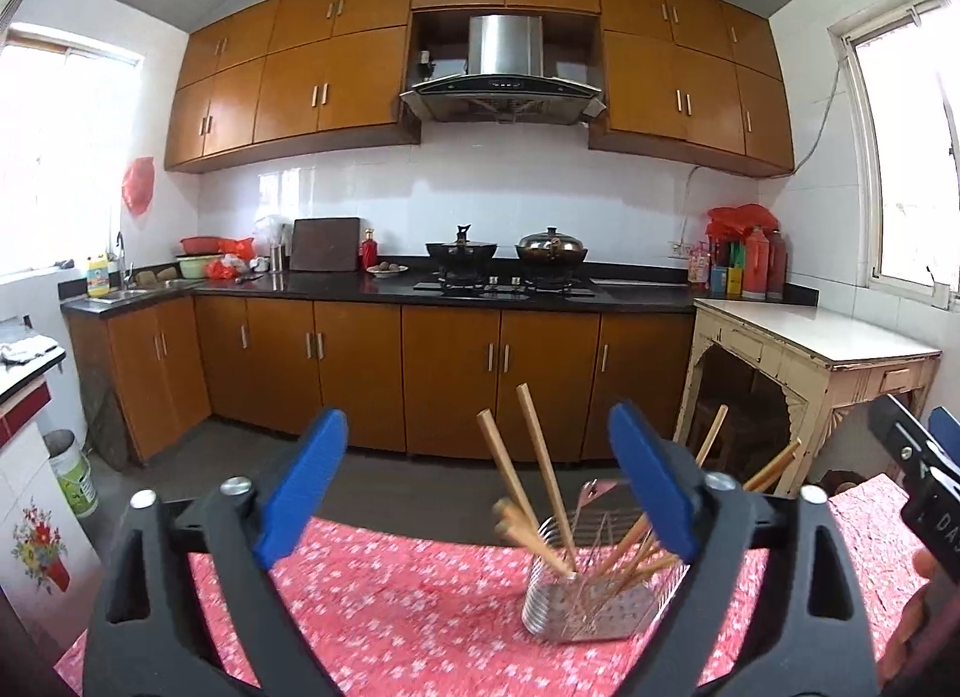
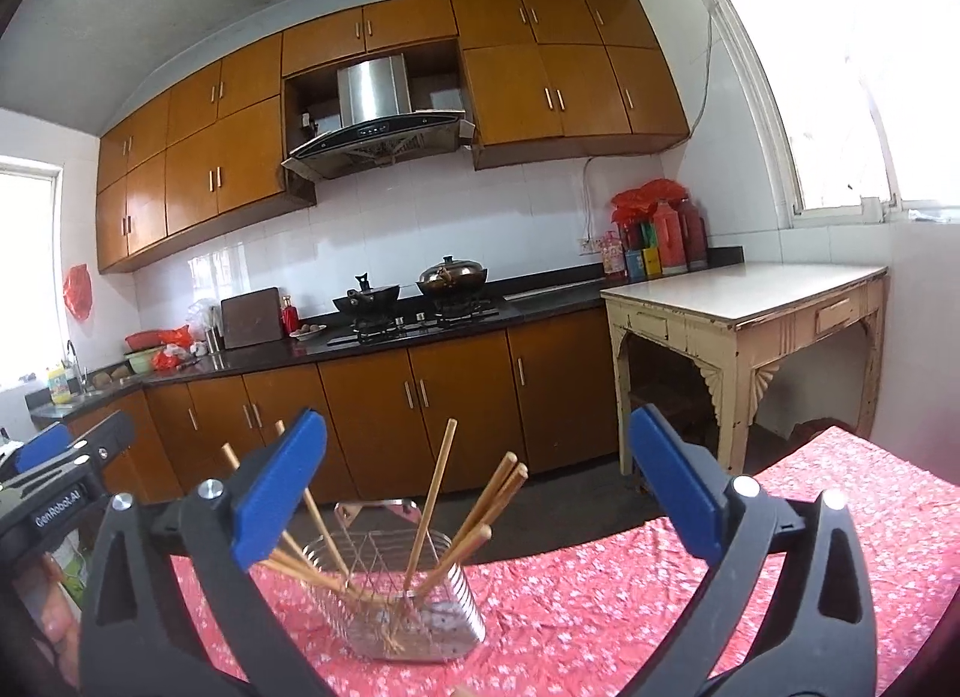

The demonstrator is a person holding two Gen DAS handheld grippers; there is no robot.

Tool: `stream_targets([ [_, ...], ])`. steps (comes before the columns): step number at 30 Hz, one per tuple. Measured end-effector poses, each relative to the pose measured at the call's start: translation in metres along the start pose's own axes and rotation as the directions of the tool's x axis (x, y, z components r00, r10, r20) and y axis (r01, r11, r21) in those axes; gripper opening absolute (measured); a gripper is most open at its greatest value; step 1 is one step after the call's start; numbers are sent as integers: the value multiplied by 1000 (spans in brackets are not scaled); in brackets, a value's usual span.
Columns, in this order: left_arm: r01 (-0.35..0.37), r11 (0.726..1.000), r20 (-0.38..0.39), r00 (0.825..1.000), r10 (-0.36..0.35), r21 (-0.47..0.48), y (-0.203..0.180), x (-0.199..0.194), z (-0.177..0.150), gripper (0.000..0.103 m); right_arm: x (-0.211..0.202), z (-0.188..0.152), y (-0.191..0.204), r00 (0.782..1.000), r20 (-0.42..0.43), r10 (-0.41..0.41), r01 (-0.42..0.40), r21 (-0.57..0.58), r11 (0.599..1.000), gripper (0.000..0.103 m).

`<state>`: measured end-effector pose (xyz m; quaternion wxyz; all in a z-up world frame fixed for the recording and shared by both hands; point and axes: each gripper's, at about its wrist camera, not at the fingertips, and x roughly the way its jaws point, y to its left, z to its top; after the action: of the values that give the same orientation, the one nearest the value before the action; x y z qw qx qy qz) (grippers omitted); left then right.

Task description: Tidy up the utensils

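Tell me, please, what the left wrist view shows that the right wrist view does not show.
Only the left wrist view shows the white cabinet with a flower picture and the bucket on the floor beside it. Only the right wrist view shows the whole cream table, including its far right legs. Both show the metal holder with chopsticks leaning inside it, standing on the pink cloth, and the stove with two pots. In each view the gripper is open and holds nothing: left gripper, right gripper.

"GenRobot.AI" on left tongs (image 2: 57,508)
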<state>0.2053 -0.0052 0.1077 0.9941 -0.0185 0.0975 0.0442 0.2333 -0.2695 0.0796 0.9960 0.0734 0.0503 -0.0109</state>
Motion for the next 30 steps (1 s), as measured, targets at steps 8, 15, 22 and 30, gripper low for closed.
stream_targets([
  [8, 63, 998, -42, 997, -62, 22, 26, -52, -32, 101, -64, -24, 25, 996, -72, 59, -66, -95, 993, 99],
  [15, 89, 996, -63, 994, -88, 19, 40, -90, -67, 101, -110, -59, 39, 992, -95, 86, -98, -133, 986, 99],
  [22, 41, 999, -49, 998, -40, 22, 50, -113, -95, 101, -135, -83, 32, 992, -101, 71, -83, -123, 989, 99],
  [30, 38, 999, -25, 999, -38, -7, 52, -131, -115, 101, -158, -97, 21, 996, -70, 58, -65, -114, 991, 99],
])
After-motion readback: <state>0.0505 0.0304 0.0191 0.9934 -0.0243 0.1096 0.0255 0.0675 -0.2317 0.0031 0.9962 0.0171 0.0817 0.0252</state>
